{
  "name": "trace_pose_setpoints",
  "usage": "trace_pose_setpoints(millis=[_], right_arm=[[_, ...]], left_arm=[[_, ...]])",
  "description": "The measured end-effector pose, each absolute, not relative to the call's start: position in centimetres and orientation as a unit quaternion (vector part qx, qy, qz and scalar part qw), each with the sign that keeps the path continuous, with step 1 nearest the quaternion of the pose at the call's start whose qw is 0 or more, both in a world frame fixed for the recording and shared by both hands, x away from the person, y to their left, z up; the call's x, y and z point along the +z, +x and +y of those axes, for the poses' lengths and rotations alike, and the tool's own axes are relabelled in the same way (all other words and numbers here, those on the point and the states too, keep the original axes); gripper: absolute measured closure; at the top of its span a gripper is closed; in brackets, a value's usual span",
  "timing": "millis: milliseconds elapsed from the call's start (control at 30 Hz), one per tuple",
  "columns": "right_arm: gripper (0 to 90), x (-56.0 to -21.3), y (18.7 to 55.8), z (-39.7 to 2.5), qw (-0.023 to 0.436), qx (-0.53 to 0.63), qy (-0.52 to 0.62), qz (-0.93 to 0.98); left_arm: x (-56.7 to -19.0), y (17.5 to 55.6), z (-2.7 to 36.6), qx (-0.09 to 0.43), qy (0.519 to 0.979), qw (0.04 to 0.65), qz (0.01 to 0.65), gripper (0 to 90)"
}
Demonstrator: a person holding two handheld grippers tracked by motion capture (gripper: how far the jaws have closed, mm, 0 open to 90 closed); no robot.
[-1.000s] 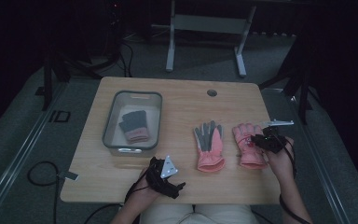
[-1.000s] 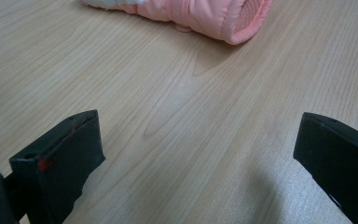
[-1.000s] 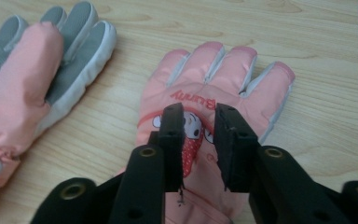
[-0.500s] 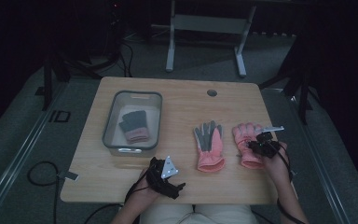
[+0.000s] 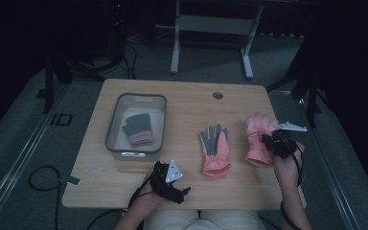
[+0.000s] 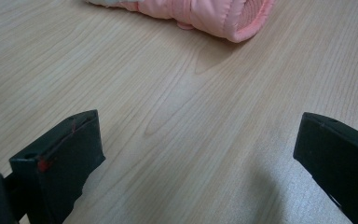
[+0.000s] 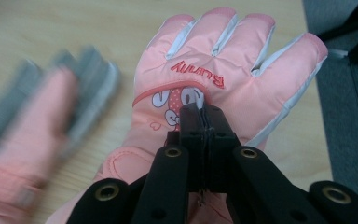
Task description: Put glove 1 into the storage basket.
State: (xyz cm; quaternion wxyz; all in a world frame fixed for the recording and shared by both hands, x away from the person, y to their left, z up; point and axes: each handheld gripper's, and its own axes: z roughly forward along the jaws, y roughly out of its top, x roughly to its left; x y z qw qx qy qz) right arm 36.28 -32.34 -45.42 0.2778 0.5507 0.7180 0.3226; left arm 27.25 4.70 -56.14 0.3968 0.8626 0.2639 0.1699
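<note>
1. The right claw [image 7: 204, 112] is pressing its two black jaws tight together on the back of the pink glove [image 7: 223, 88]; they are pinching a fold of its smooth, padded fabric just below the printed cartoon patch.
2. That pink glove [image 5: 259, 139] is lying flat, back up, at the right end of the pale wood-grain counter [image 5: 191, 108], its fingers pointing away from the person. Red stitched lettering is running across the knuckles, and white strips are showing between the fingers.
3. The second glove [image 5: 215, 148] is lying palm up just left of the pink glove, apart from it. It has a grey, rougher-looking palm and fingers and a ribbed pink cuff. In the right gripper view it is blurred [image 7: 32, 121].
4. The left claw [image 6: 200, 158] is standing wide open with nothing between its blunt, matt black jaws, and it is hovering low over bare counter. The ribbed cuff of the second glove [image 6: 205, 14] is lying ahead of it.
5. In the high view the left claw [image 5: 170, 179] is sitting at the near edge of the counter, left of and nearer than the second glove, with a grey three-cornered plate on top.
6. A clear rectangular bin [image 5: 136, 125] with rounded corners and a dark rim is standing well left of the pink glove. Inside it a small grey and pink knit glove [image 5: 137, 129] is lying.
7. A round hole [image 5: 217, 95] is sitting in the counter beyond the gloves.
</note>
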Motion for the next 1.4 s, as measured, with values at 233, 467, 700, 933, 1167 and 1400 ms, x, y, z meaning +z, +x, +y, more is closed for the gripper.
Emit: trace_pose_setpoints(millis=[233, 467, 700, 933, 1167, 1400], right_arm=[[88.2, -42.2, 35.3, -29.2, 0.284, 0.343, 0.529, 0.722], [88.2, -42.0, 34.9, -25.6, 0.259, 0.355, 0.511, 0.739], [88.2, -42.2, 34.5, -22.0, 0.239, 0.360, 0.493, 0.755], [88.2, -42.8, 34.5, -19.6, 0.231, 0.349, 0.483, 0.769], [88.1, -44.8, 34.9, -19.4, 0.218, 0.323, 0.489, 0.780], [87.9, -47.5, 36.3, -19.1, 0.205, 0.303, 0.502, 0.784]], left_arm=[[-56.1, 27.3, 4.9, 0.171, 0.861, 0.398, 0.265, 0.7], [-56.1, 27.3, 4.8, 0.171, 0.862, 0.397, 0.263, 0.7], [-56.1, 27.2, 4.8, 0.170, 0.861, 0.400, 0.263, 0.7], [-56.0, 27.2, 4.8, 0.169, 0.862, 0.400, 0.260, 0.6], [-56.0, 27.3, 5.0, 0.171, 0.860, 0.404, 0.260, 0.7], [-56.1, 27.2, 4.9, 0.169, 0.863, 0.401, 0.257, 0.6]])
